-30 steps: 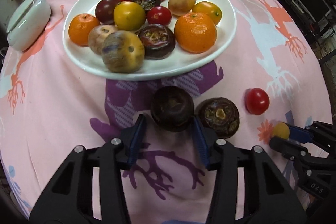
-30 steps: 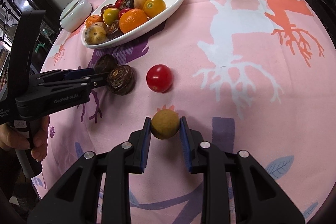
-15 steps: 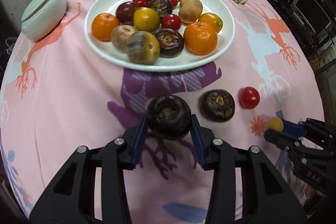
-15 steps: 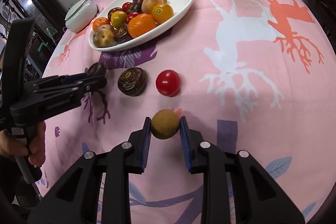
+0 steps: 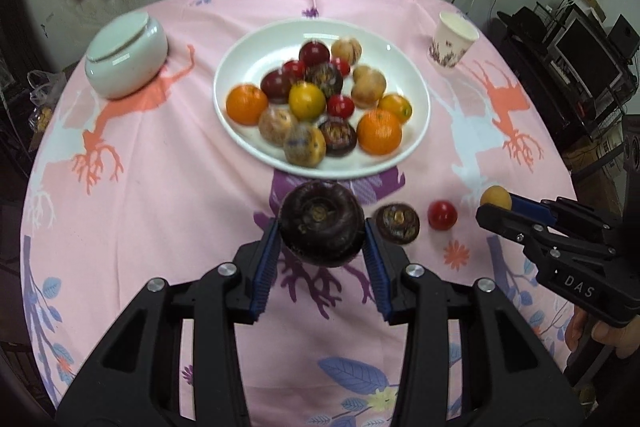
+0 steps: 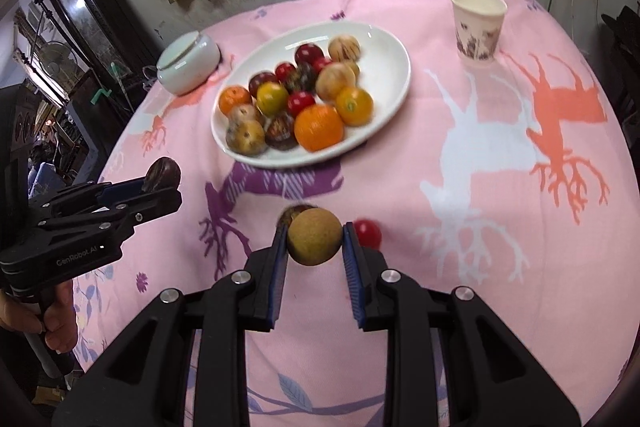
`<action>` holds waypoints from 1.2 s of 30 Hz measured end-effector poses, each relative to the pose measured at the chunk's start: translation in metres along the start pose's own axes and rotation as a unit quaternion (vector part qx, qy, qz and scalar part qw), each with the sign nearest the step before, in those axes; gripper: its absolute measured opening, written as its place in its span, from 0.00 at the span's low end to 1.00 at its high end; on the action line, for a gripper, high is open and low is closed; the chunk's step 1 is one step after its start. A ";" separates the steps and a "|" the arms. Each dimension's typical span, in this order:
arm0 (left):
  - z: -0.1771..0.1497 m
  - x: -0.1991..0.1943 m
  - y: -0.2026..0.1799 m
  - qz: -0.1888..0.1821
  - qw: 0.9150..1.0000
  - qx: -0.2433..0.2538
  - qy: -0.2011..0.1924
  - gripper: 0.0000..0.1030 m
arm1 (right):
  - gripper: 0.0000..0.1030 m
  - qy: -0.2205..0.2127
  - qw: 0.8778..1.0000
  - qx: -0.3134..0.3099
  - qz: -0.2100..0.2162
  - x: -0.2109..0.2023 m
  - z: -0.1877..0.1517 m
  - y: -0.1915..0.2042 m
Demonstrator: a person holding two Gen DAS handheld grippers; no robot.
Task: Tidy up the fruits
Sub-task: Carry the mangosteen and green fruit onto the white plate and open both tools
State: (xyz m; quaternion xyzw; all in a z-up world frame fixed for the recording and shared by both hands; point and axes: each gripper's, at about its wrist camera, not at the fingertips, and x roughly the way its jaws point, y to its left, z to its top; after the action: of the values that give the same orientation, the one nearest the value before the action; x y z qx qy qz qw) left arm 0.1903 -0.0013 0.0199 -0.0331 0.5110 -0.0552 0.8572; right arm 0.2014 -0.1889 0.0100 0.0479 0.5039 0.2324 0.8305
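My left gripper [image 5: 322, 233] is shut on a dark purple round fruit [image 5: 322, 229] and holds it above the pink tablecloth, just in front of the white plate [image 5: 416, 131]. The plate carries several fruits: oranges, red tomatoes, yellow and brown ones. My right gripper [image 6: 315, 241] is shut on a small brown round fruit [image 6: 315, 241], also lifted off the cloth. A second dark fruit [image 5: 399, 229] and a red tomato [image 5: 442, 214] lie on the cloth between the two grippers. In the right wrist view the tomato [image 6: 369, 233] peeks out beside the held fruit.
A pale lidded ceramic jar [image 5: 126, 61] stands at the far left of the table. A patterned paper cup [image 5: 452, 43] stands at the far right. Dark shelving with electronics [image 5: 580, 55] sits past the table's right edge. A hand [image 6: 56, 323] grips the left tool's handle.
Both grippers have risen off the cloth with their fruits. The left one closed on the dark fruit and lifted it; the plate now looks farther away.
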 end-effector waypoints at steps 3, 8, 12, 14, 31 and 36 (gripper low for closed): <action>0.016 -0.005 0.001 0.007 1.000 0.001 -0.011 0.40 | 0.27 -0.014 1.000 -0.008 0.001 0.001 0.020 0.003; 0.044 0.005 0.002 0.012 1.000 -0.004 -0.023 0.41 | 0.27 -0.028 1.000 -0.011 -0.006 0.016 0.052 0.002; 0.062 0.029 0.007 0.014 1.000 -0.012 -0.012 0.41 | 0.27 -0.031 1.000 -0.006 -0.005 0.033 0.075 0.000; 0.069 0.042 0.008 0.015 1.000 -0.012 -0.006 0.41 | 0.27 -0.028 1.000 -0.006 -0.006 0.045 0.084 0.000; 0.085 0.074 0.026 0.049 0.998 -0.036 -0.024 0.71 | 0.29 0.021 0.998 0.056 0.013 0.098 0.096 -0.011; 0.075 0.058 0.029 0.054 0.997 -0.039 -0.026 0.74 | 0.29 0.012 0.997 0.069 0.018 0.078 0.080 -0.020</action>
State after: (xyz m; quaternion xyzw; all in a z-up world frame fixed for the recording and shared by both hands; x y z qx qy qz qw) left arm 0.2853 0.0196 0.0015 -0.0401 0.4910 0.0121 0.8702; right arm 0.3065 -0.1601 -0.0207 0.1110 0.5281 0.2123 0.8147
